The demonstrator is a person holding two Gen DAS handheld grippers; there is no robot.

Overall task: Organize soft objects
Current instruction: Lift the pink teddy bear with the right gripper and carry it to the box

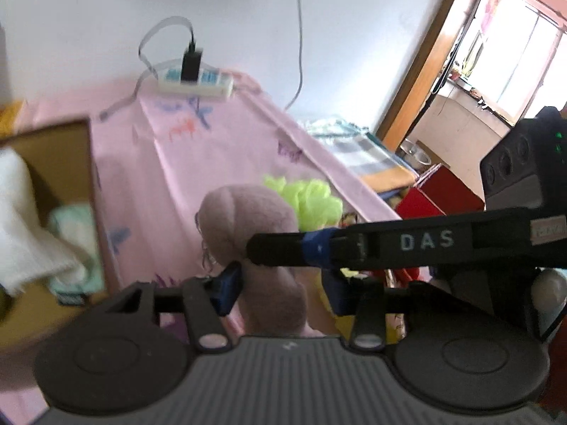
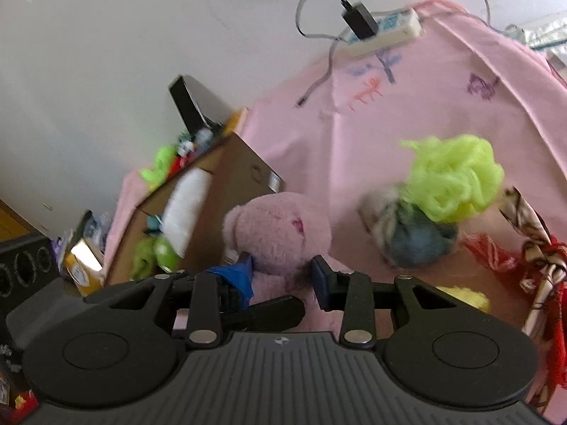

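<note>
A mauve plush toy (image 1: 248, 233) sits between the fingers of both grippers. My left gripper (image 1: 283, 290) is shut on its lower body. My right gripper (image 2: 283, 269) is shut on the same plush toy (image 2: 280, 233), and its arm crosses the left wrist view as a black bar (image 1: 407, 244). A neon-green mesh puff (image 2: 457, 177) lies on the pink cloth (image 2: 354, 134) beside a blue-grey soft ball (image 2: 414, 244). The puff also shows behind the plush in the left wrist view (image 1: 308, 202). A cardboard box (image 2: 234, 180) to the left holds a white towel (image 2: 187, 205) and green items.
A white power strip (image 1: 195, 81) with a black charger lies at the cloth's far edge by the wall. A patterned scarf and red fabric (image 2: 531, 248) lie at the right. A yellow soft item (image 2: 464, 297) sits near the right finger. A doorway and window (image 1: 496, 53) are at the right.
</note>
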